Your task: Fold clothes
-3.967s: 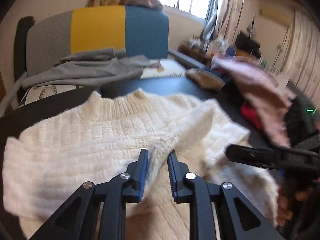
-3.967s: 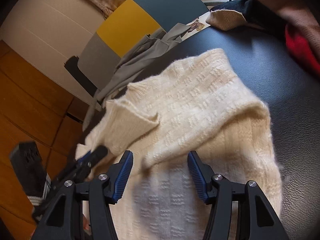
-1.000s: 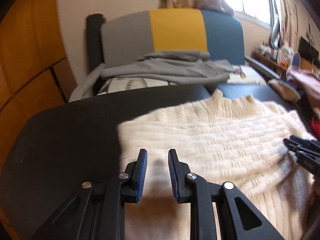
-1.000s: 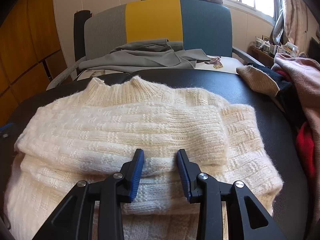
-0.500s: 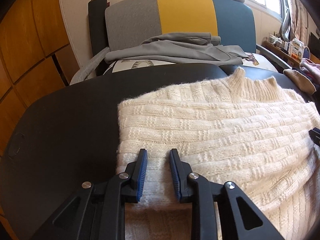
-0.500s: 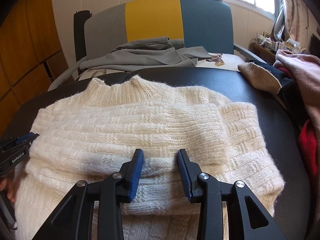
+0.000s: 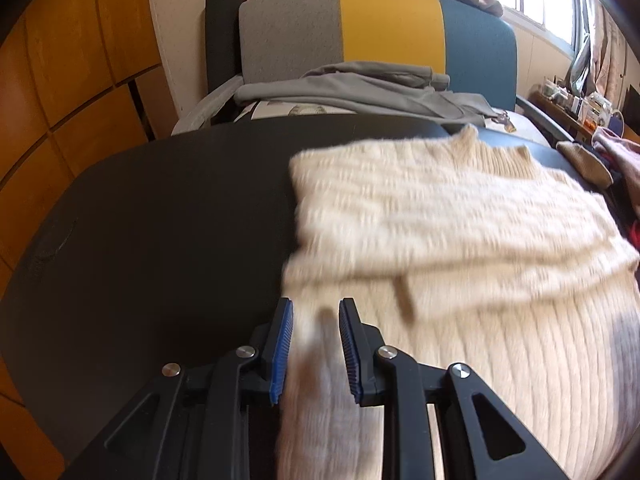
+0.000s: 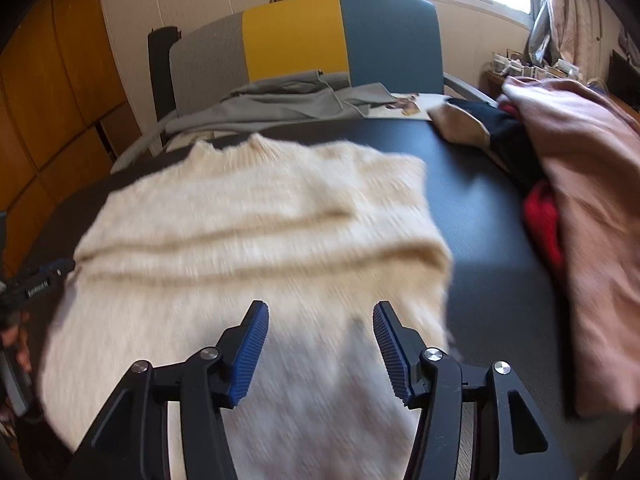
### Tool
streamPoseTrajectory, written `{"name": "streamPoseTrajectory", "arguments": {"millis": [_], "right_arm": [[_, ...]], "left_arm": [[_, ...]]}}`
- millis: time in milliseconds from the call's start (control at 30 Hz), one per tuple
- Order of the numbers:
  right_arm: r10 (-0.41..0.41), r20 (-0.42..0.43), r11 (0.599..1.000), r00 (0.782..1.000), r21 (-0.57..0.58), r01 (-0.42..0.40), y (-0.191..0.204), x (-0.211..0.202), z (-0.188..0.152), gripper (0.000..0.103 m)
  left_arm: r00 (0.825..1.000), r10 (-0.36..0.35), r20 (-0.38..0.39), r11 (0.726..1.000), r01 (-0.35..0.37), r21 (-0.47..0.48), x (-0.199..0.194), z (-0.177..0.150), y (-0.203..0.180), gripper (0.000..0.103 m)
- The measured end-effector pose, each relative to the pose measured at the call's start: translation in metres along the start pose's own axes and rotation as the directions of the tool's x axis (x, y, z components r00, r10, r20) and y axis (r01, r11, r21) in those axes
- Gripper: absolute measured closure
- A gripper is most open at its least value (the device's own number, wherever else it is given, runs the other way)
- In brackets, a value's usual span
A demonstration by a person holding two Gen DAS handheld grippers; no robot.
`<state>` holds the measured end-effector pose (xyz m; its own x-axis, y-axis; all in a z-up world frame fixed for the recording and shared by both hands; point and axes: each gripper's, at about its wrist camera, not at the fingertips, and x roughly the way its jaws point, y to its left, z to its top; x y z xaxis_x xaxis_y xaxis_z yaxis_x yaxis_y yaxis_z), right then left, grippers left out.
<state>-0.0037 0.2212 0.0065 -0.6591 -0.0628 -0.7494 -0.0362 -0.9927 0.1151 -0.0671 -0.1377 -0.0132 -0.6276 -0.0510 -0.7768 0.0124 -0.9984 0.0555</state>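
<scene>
A cream, chunky-knit sweater (image 7: 460,216) is laid flat on a round black table (image 7: 160,220), collar at the far edge, its near hem running left to right just beneath both grippers. At the sweater's left edge, the left gripper (image 7: 315,350) is seen narrowly parted, fabric lying between its blue pads, though a firm pinch cannot be told through the blur. Nearer the right edge, the right gripper (image 8: 320,354) is held spread wide above the lower body, gripping nothing.

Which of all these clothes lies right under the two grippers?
The cream knitted sweater, spread flat on the black table; the grey, pink and red clothes lie aside.
</scene>
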Motion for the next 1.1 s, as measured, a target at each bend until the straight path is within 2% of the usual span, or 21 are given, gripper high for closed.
{"name": "streamPoseTrajectory", "arguments": {"millis": [133,300,400,500,700,800,900,1100], "right_arm": [[0.004,-0.033,0.998,0.999,0.063,-0.002,-0.022,-0.018,-0.028,0.043],[0.025,-0.083,0.989,0.996,0.144,-0.012,-0.046,-0.035,-0.065,0.041],[0.059,-0.088,0.985,0.994,0.169,-0.044,-0.052,-0.044,-0.081,0.039],[0.103,-0.084,0.981,0.991,0.174,-0.088,-0.053,-0.052,-0.093,0.036],[0.155,-0.082,0.978,0.985,0.157,-0.141,-0.05,-0.063,-0.111,0.036],[0.167,-0.093,0.976,0.982,0.156,-0.151,-0.048,-0.066,-0.121,0.035],[0.192,-0.13,0.972,0.973,0.165,-0.169,-0.049,-0.066,-0.13,0.035],[0.216,-0.233,0.965,0.948,0.199,-0.171,-0.05,-0.05,-0.15,0.036]], "left_arm": [[0.999,-0.042,-0.013,0.999,0.042,0.012,-0.014,-0.029,0.006,0.079],[0.983,-0.181,-0.034,0.984,0.18,-0.015,-0.033,-0.069,0.033,0.079],[0.961,-0.274,-0.043,0.961,0.272,-0.043,-0.048,-0.093,0.051,0.078],[0.94,-0.336,-0.056,0.941,0.333,-0.06,-0.062,-0.113,0.06,0.077],[0.904,-0.419,-0.087,0.907,0.412,-0.086,-0.078,-0.145,0.065,0.077],[0.879,-0.463,-0.117,0.885,0.451,-0.114,-0.08,-0.156,0.066,0.077],[0.849,-0.499,-0.173,0.865,0.478,-0.151,-0.072,-0.167,0.067,0.077],[0.795,-0.56,-0.231,0.828,0.527,-0.191,-0.057,-0.169,0.066,0.073]]}}
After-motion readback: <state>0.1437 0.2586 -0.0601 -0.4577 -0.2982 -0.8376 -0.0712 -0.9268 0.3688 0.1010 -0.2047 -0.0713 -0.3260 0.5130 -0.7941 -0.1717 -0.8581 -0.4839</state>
